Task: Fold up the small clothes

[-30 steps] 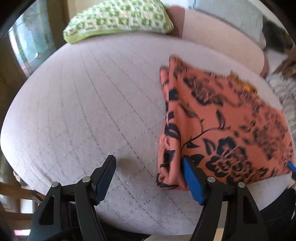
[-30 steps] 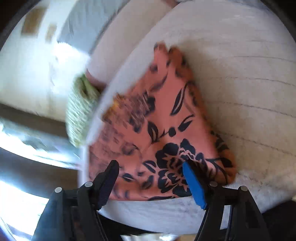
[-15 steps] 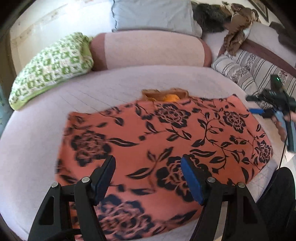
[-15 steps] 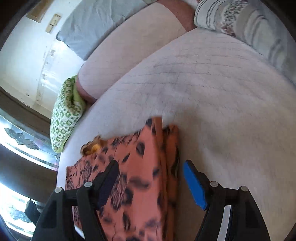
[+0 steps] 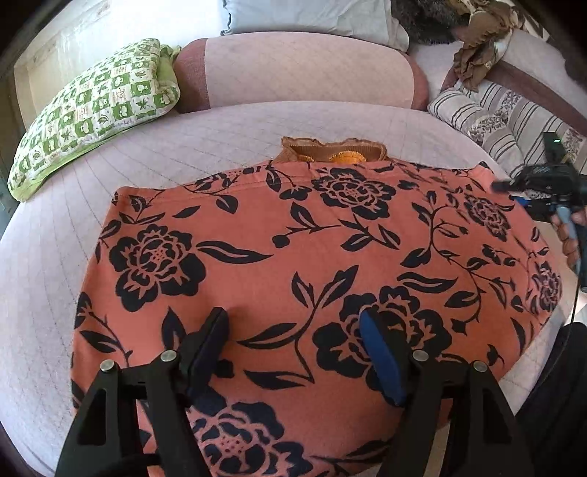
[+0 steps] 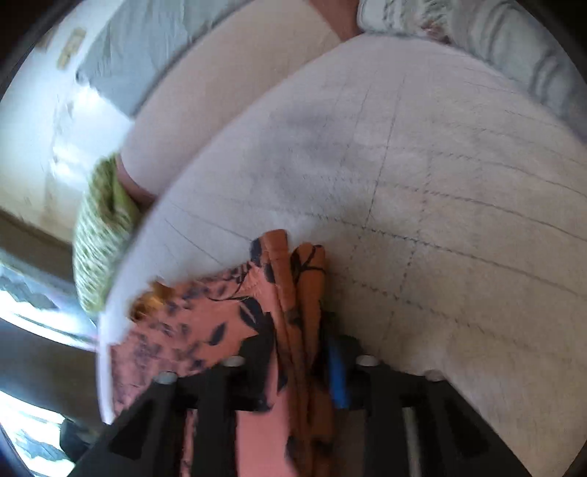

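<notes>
An orange garment with black flowers (image 5: 293, 264) lies spread flat on the quilted pale bed (image 5: 55, 257). A small brown and orange piece (image 5: 332, 152) peeks out from under its far edge. My left gripper (image 5: 293, 330) is open and hovers just over the garment's near middle. My right gripper (image 6: 304, 352) is shut on the bunched right edge of the garment (image 6: 293, 293). In the left wrist view the right gripper (image 5: 543, 183) shows at the garment's far right corner.
A green patterned pillow (image 5: 91, 106) lies at the back left. A pink bolster (image 5: 304, 69) runs along the bed's far edge with a grey pillow (image 5: 312, 14) behind it. Striped cushions (image 5: 495, 121) and a brown cloth (image 5: 480, 47) sit at the back right.
My right gripper has closed on the garment's right edge. My left gripper swung from beside the folded garment to over its middle and stays open. The garment now lies spread wide.
</notes>
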`<state>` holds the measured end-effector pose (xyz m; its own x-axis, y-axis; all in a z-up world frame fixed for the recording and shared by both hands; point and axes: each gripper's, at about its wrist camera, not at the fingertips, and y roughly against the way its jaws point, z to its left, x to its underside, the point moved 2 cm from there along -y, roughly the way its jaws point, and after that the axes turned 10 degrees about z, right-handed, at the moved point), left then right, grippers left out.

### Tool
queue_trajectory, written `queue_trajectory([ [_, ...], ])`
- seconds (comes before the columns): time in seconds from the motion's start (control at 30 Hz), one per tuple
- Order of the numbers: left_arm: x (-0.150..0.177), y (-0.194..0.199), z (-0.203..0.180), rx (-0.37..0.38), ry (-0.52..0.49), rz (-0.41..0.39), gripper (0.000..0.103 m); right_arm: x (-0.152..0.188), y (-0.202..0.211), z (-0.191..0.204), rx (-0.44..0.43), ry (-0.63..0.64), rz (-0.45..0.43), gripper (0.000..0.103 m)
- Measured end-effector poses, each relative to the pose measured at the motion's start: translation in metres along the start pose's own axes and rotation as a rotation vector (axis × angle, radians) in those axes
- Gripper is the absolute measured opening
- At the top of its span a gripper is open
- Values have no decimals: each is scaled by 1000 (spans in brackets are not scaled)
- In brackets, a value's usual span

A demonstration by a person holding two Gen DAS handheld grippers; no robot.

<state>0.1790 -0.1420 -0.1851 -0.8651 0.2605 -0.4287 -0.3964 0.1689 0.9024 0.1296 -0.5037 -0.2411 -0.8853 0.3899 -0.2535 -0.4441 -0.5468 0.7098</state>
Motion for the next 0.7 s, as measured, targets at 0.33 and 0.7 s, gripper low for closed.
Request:
queue_trajectory([
  [0.33,9,18,19,48,81,-25,74,116,40,43,-212,129,95,69],
  [0.7,75,84,122,55,415,-100,74,132,62,43,-153,140,-7,70],
])
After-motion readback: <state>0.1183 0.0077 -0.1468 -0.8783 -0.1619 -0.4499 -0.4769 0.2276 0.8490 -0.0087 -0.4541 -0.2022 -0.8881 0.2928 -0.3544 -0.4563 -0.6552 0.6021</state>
